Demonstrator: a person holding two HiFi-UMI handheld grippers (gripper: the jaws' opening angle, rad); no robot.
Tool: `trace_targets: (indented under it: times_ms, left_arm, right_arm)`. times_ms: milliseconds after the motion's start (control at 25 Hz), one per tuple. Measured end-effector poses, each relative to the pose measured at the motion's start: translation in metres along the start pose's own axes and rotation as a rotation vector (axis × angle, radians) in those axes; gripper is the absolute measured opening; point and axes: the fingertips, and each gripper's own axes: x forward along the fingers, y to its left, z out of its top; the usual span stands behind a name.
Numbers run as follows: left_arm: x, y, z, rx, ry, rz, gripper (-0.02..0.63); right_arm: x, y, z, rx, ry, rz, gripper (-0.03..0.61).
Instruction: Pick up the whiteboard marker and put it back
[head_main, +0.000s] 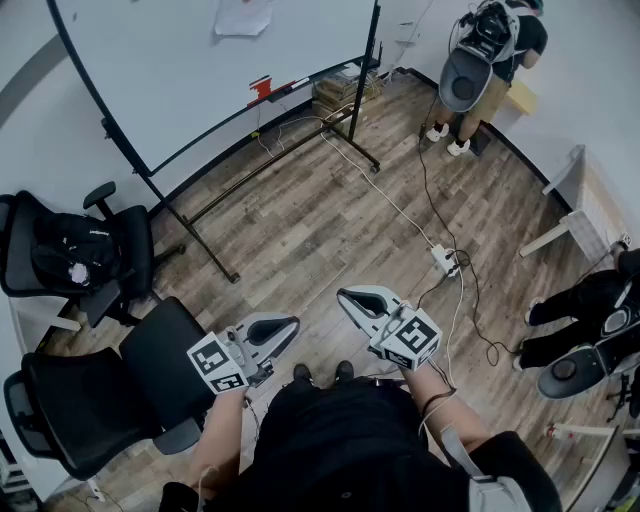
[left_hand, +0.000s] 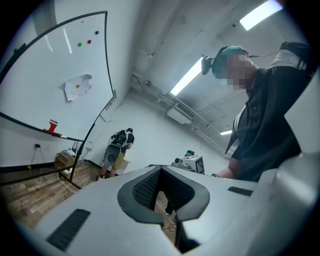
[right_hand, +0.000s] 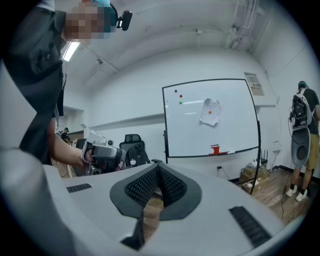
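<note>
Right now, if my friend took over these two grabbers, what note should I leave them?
Left gripper: shut, empty, held low over the wooden floor.
Right gripper: shut, empty, beside it.
Marker: probably the slim pale stick on the whiteboard tray, next to a red thing. It is too small to be sure.
Done: nothing; the marker is not picked up yet.
Left: walk to the whiteboard, grab the marker, put it back.

A black chair (head_main: 160, 360) stands on the wood floor (head_main: 330, 230) at the left. Behind it, a second chair (head_main: 135, 260) holds a black bag (head_main: 70, 250). A white cord (head_main: 385, 198) runs over the floor to a plug box (head_main: 445, 260). Brown boxes (head_main: 345, 90) sit by the wall. A person (head_main: 492, 95) stands in the far corner.
</note>
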Motion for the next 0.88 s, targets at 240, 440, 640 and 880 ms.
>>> trace_targets:
  times_ms: [240, 440, 640, 880]
  left_arm:
    - [0.027, -0.020, 0.001, 0.039, 0.010, -0.032, 0.010]
    - [0.053, -0.017, -0.003, 0.050, 0.019, 0.003, 0.011]
    - [0.078, -0.007, -0.007, 0.064, 0.027, 0.057, 0.011]
    - [0.110, -0.014, -0.018, 0.061, 0.057, 0.057, 0.010]
  right_arm:
    - [-0.038, 0.002, 0.015, 0.005, -0.064, 0.016, 0.018]
    - [-0.064, -0.009, 0.006, 0.004, -0.033, 0.018, 0.018]
    - [-0.084, -0.022, 0.007, 0.026, -0.043, 0.033, 0.020]
    - [-0.103, -0.043, 0.002, 0.061, -0.066, 0.068, 0.020]
